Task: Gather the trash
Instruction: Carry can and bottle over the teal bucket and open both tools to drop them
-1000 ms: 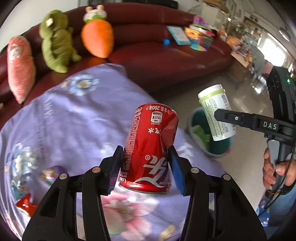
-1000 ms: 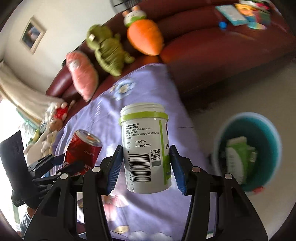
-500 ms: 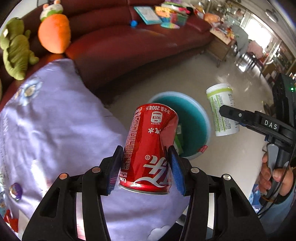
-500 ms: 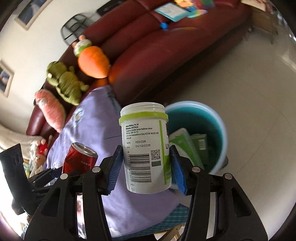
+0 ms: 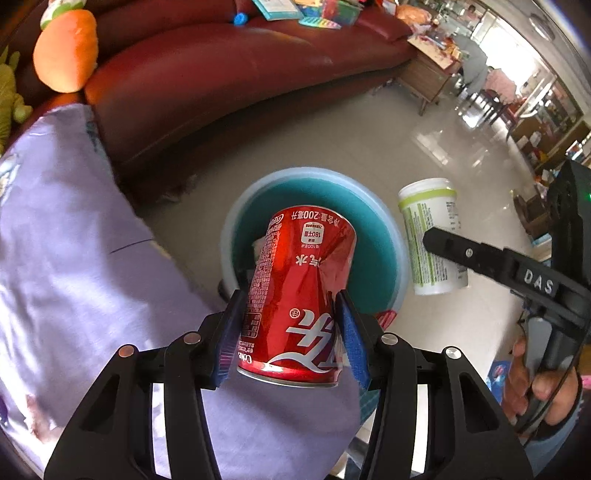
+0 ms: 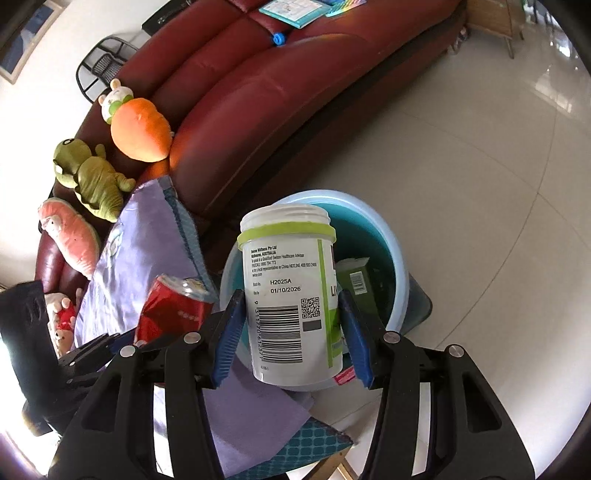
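Left gripper: blue pads pinched on a dented red can, held above the light-blue bin. Can's printing appears upside down in the left wrist view: white Chinese script, "Coke" near the lower rim, "200" at the far end.

Right gripper: pads clamped on a white plastic jar with a lime-green band, held over the same bin. Jar label reads "AUSTRALIA", "H2025A", "01/10/2026", with a barcode and a QR code. Gripper arm bears white letters "DAS"; a hand grips its handle.

Bin: stands on pale floor tiles, just beside a table draped in a lilac cloth. Inside, a green box with a barcode.

Behind: dark red leather sofa, carrying a carrot plush, a green plush, a pink plush and a teal booklet.
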Demonstrator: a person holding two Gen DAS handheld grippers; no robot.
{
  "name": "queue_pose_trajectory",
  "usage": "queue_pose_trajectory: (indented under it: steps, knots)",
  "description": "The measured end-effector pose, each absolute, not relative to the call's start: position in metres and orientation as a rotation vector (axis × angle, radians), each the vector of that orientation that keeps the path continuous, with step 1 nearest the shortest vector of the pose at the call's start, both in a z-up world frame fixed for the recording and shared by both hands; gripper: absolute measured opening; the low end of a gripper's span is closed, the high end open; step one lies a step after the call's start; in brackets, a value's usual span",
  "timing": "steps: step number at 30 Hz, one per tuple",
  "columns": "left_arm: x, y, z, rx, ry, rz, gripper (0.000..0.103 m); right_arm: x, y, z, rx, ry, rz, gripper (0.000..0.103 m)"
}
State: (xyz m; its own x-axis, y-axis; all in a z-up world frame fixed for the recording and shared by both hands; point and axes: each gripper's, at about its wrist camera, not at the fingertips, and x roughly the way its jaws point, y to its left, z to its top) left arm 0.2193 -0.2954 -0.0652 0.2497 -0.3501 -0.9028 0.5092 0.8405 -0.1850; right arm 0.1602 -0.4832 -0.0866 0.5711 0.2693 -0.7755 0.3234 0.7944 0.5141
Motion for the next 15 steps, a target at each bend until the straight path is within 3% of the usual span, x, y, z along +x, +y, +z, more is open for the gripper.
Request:
queue_pose_trajectory:
  steps: [3, 7, 15]
  knots:
    - [0.222, -0.303, -0.072, 0.152, 1.192, -0.587, 0.053, 0.160, -0.486, -0.089, 0.682, 0.989, -0.042, 0.049]
    - [0.222, -0.303, -0.076, 0.156, 1.192, -0.575, 0.067, 0.163, -0.487, -0.090, 0.677, 0.992, -0.055, 0.049]
    - [0.216, -0.289, -0.078, 0.144, 1.201, -0.570, 0.067, 0.169, -0.481, -0.094, 0.657, 1.010, -0.067, 0.050]
